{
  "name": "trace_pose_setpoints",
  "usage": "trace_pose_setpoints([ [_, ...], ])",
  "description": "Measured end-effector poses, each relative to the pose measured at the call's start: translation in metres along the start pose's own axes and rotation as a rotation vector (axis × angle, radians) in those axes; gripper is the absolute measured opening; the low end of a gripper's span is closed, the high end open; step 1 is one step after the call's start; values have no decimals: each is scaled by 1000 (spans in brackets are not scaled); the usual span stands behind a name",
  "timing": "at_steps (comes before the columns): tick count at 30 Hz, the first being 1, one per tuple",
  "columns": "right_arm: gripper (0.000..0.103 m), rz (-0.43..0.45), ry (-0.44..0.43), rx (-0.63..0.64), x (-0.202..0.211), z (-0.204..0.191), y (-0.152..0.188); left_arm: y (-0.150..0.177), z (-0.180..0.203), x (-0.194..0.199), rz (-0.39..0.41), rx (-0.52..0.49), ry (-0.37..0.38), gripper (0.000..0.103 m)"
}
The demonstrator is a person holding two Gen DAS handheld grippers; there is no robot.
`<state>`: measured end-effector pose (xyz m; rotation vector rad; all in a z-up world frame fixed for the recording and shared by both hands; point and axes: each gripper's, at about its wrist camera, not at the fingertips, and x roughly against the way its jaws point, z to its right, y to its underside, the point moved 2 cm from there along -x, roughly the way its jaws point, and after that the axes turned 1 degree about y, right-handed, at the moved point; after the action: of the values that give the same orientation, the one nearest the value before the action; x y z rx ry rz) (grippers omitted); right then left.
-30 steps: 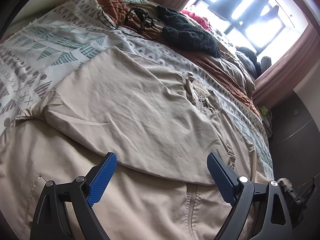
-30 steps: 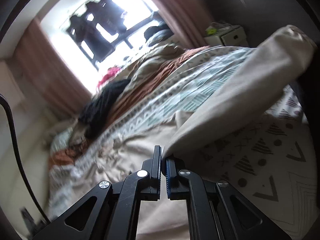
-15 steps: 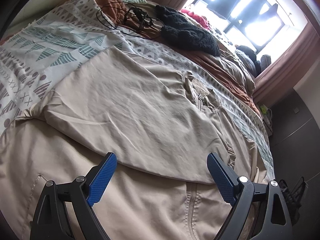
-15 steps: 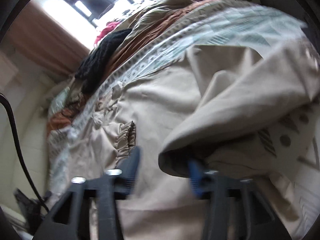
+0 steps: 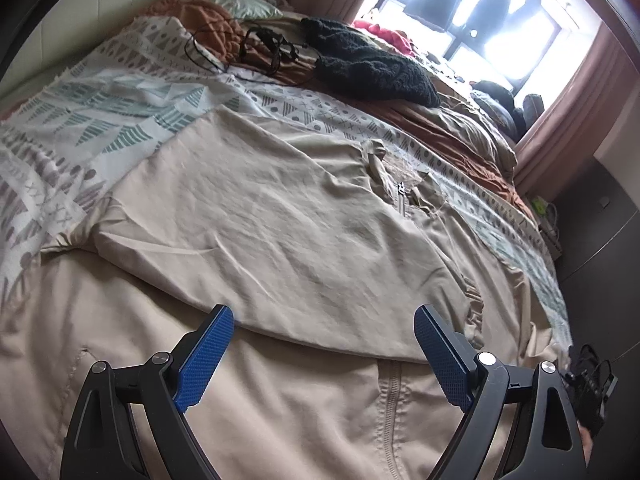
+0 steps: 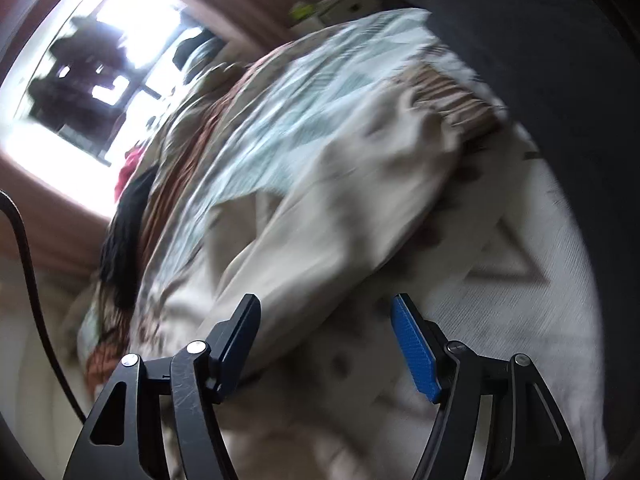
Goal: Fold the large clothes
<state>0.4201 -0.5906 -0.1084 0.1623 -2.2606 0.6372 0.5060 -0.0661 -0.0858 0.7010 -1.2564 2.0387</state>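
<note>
A large beige zip jacket [image 5: 280, 216] lies spread on the bed, one side folded over its front, zip [image 5: 390, 408] showing near the bottom. My left gripper [image 5: 324, 320] hovers open just above the folded edge, nothing between its blue pads. The right wrist view is blurred by motion. There the jacket's beige sleeve [image 6: 340, 200] lies loose across the patterned bedspread [image 6: 500, 300]. My right gripper [image 6: 326, 312] is above the sleeve's lower end, its jaws opening, pads clear of the cloth.
A patterned white and teal bedspread [image 5: 100, 120] covers the bed. Behind the jacket lie a black knit garment [image 5: 372, 68], black cables [image 5: 264, 48], a rust blanket [image 5: 440, 120] and pillows. A bright window [image 5: 480, 12] with curtains is at the back; dark floor [image 5: 600, 240] lies right.
My right gripper was shut on the beige sleeve a second ago; it has opened, let the sleeve drop onto the bed and swung down and sideways. The left gripper has stayed open and nearly still.
</note>
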Motion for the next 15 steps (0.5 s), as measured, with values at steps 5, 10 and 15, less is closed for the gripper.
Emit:
trace_pose_setpoints([
  [5, 12, 16, -21, -109, -20, 24, -12, 1, 1, 36, 77, -12, -38, 92],
  [10, 7, 69, -82, -89, -1, 8, -8, 1, -2, 63, 97, 23, -32, 92],
  [15, 7, 93, -151, -11, 27, -26, 4, 5, -3, 79, 107, 13, -37, 92],
])
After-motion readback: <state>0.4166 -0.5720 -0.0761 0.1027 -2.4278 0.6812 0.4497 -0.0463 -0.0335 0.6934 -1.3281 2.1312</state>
